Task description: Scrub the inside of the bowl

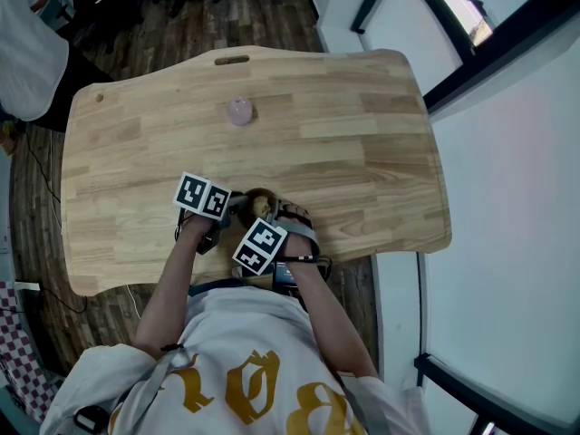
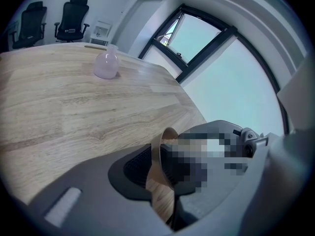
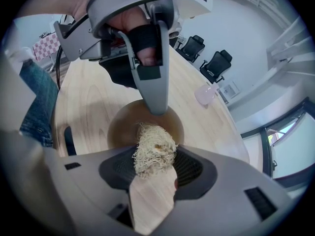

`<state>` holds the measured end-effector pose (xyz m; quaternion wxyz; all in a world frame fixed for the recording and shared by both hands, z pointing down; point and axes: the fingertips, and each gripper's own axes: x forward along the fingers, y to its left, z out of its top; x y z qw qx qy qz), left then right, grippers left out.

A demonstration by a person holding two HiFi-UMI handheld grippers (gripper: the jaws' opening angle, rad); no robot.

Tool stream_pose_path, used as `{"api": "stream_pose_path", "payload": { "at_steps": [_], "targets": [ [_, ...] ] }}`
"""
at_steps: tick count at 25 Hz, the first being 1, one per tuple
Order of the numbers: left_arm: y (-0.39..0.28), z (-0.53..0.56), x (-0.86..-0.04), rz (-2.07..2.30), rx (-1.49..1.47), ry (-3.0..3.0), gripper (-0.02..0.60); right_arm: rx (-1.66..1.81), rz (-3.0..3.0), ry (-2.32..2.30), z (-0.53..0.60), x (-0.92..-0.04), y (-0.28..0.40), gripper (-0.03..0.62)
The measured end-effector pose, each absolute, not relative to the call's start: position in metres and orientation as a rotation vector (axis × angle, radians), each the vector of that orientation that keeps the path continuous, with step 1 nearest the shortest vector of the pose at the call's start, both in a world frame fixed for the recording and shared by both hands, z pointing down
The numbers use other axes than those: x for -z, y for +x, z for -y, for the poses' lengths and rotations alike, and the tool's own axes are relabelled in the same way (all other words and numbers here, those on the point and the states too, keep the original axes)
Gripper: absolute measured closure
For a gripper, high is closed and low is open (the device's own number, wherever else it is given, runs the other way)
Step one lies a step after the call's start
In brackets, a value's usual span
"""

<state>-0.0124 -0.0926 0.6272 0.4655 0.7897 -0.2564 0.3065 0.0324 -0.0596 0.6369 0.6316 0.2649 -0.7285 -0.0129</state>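
My left gripper (image 2: 160, 168) is clamped on the rim of the wooden bowl (image 3: 120, 127), close to the table's (image 1: 317, 143) near edge. My right gripper (image 3: 155, 173) grips the scrub brush (image 3: 153, 149) by its wooden handle, with the bristles inside the bowl.

Left tool (image 2: 158, 173) and right tool (image 3: 152, 168) clamped, tips adjacent

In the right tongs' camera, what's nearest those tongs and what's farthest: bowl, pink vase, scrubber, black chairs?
1. The scrubber: gripped in the right tongs.
2. The bowl: just ahead, under the scrubber's tip.
3. The pink vase: farther up the table, right.
4. The black chairs: beyond the table's far edge.
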Motion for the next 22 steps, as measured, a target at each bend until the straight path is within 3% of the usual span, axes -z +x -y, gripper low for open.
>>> {"api": "stream_pose_path", "payload": {
  "at_steps": [22],
  "targets": [
    [-0.012, 0.091, -0.629, 0.611, -0.706, 1.919, 0.534, 0.046, 1.744, 0.534, 0.052, -0.635, 0.013, 0.404]
  ]
}}
